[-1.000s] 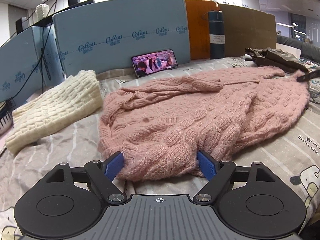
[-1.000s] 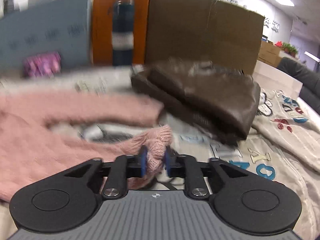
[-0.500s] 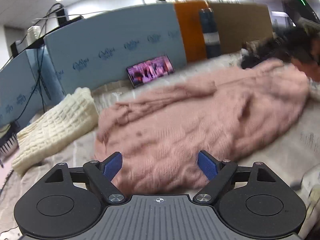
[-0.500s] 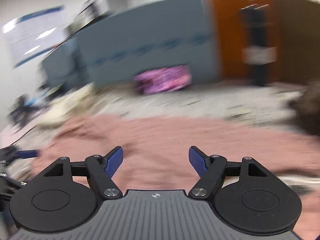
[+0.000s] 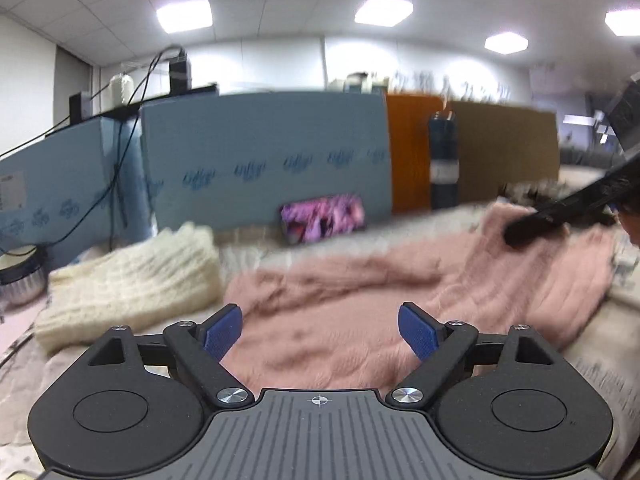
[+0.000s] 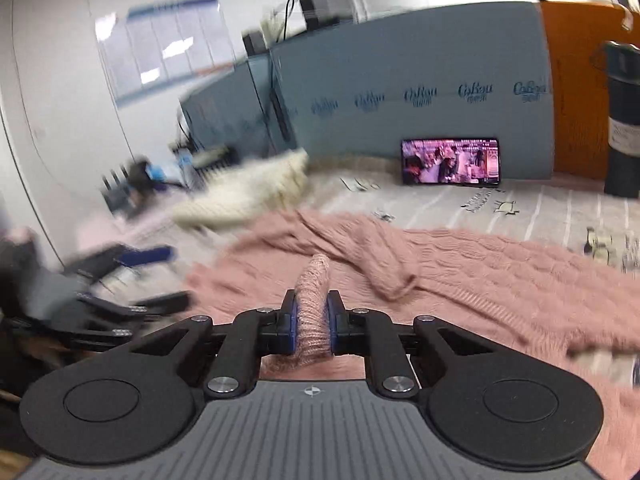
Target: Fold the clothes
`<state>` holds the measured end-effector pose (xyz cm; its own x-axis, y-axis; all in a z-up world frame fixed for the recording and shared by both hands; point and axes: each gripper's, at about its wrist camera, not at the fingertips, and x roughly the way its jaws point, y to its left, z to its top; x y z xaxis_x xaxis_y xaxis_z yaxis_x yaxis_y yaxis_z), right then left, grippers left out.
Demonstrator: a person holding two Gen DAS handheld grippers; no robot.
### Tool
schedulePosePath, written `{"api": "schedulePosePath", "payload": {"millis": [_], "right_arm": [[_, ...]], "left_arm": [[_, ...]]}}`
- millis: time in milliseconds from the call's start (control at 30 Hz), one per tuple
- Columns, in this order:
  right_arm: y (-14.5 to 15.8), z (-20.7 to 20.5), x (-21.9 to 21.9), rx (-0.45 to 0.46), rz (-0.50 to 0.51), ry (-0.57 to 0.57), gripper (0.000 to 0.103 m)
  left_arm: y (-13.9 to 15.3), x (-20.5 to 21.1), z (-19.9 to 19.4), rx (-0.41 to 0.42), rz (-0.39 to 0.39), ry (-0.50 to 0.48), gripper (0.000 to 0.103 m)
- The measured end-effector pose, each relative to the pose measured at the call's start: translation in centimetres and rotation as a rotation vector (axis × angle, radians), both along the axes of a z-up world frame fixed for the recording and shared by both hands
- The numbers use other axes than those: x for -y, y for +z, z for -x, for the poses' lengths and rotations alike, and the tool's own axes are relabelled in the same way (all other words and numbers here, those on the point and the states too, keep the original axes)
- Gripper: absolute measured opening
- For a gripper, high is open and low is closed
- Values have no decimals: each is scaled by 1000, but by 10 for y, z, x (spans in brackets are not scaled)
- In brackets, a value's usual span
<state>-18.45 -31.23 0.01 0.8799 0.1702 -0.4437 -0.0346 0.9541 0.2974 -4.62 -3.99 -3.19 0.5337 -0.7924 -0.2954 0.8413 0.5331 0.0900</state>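
Pinching a ridge of pink knit between its blue pads, the right gripper (image 6: 313, 322) is clamped on a fold of the pink sweater (image 6: 472, 280), which stands up in a narrow hump between the fingers. In the left wrist view the left gripper (image 5: 320, 328) hovers low over the near hem of the same sweater, its jaws wide apart and opening, with knit lying below the gap but neither pad pressing on it.

Spread across a bed sheet (image 6: 532, 208) with pale stripes and small cartoon prints, the sweater lies mostly flat, one sleeve folded across its body. Just beside its left edge in the left wrist view sits a cream cable-knit sweater (image 5: 132, 280), folded into a thick bundle.

Farther back a phone (image 6: 451, 161) with a lit screen leans on its long side against a blue foam board (image 6: 420, 72) printed with repeated lettering. To the right of the board stand an orange panel (image 5: 410, 152) and a dark blue flask (image 5: 444, 164), upright, with a brown cardboard sheet (image 5: 508, 148) behind it. The left wrist view is blurred, so fine detail there is unclear.
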Motion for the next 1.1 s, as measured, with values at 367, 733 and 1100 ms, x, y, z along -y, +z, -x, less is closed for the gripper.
{"api": "schedulePosePath", "payload": {"millis": [367, 733, 1100], "right_arm": [[-32, 1, -29, 24, 396, -178, 29], [-64, -12, -3, -136, 452, -218, 68], [-32, -23, 27, -26, 261, -200, 68]], "left_arm": [[-18, 52, 14, 36, -173, -110, 89], [-28, 38, 3, -55, -236, -56, 90], [10, 41, -23, 43, -108, 50, 90]]}}
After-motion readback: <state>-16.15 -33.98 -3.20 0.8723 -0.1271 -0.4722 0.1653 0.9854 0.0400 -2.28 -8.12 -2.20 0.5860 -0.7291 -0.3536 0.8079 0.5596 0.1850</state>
